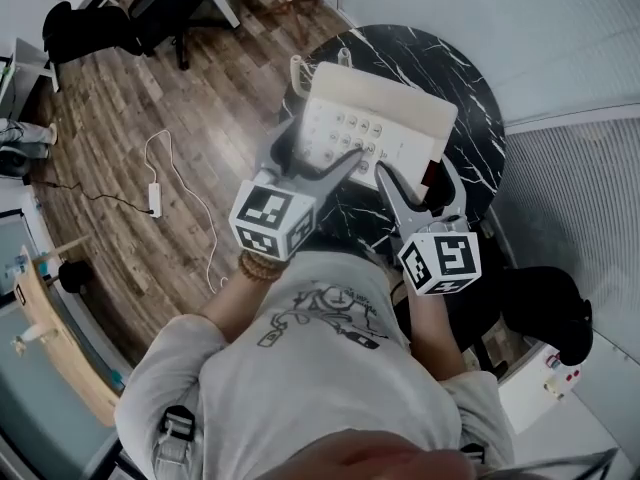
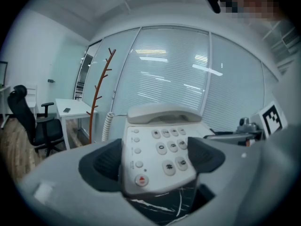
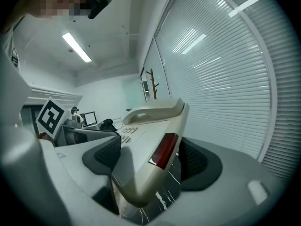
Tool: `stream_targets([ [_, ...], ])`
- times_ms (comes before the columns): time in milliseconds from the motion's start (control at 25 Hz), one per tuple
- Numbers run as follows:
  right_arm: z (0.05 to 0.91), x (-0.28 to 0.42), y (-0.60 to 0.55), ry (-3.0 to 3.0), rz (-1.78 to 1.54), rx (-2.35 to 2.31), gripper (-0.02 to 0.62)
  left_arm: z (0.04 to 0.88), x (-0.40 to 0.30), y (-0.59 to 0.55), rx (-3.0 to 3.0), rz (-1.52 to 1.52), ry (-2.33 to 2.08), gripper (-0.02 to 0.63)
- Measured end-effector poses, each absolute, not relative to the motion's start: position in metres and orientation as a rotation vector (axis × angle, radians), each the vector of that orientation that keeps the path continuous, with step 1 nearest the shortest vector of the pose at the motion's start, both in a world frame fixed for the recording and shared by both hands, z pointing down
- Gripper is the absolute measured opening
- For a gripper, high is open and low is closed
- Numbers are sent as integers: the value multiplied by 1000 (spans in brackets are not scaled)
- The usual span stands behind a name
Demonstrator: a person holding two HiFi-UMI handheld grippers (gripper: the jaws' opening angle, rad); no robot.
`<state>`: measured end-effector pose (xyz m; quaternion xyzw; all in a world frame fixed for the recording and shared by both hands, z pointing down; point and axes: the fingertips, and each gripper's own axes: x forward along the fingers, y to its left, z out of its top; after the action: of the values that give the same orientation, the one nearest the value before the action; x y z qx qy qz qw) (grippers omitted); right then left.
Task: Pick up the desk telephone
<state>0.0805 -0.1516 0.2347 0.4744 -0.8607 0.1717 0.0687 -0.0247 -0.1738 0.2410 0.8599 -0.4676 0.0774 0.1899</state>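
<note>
The cream desk telephone hangs in the air over the round black marble table, handset on its cradle at the far end. My left gripper is shut on the phone's near left corner; in the left gripper view both dark pads clamp the keypad end. My right gripper is shut on the near right corner. In the right gripper view the pads squeeze the phone's side by a red panel. The coiled cord hangs from the handset's left end.
Wooden floor lies left of the table, with a white cable and power strip on it. Black office chairs stand at the far left and near right. A coat rack and white desk stand beyond the phone.
</note>
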Motion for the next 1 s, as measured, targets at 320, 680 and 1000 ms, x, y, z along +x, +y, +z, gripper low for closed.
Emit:
stream_targets([
  [320, 197, 83, -148, -2620, 435, 1476, 379, 203, -22, -172, 2465, 187, -1318, 437],
  [680, 177, 81, -145, -2629, 387, 1499, 380, 185, -23, -169, 2484, 165, -1318, 437],
  [1000, 176, 79, -143, -2630, 383, 1505, 379, 183, -25, -167, 2486, 160, -1321, 437],
])
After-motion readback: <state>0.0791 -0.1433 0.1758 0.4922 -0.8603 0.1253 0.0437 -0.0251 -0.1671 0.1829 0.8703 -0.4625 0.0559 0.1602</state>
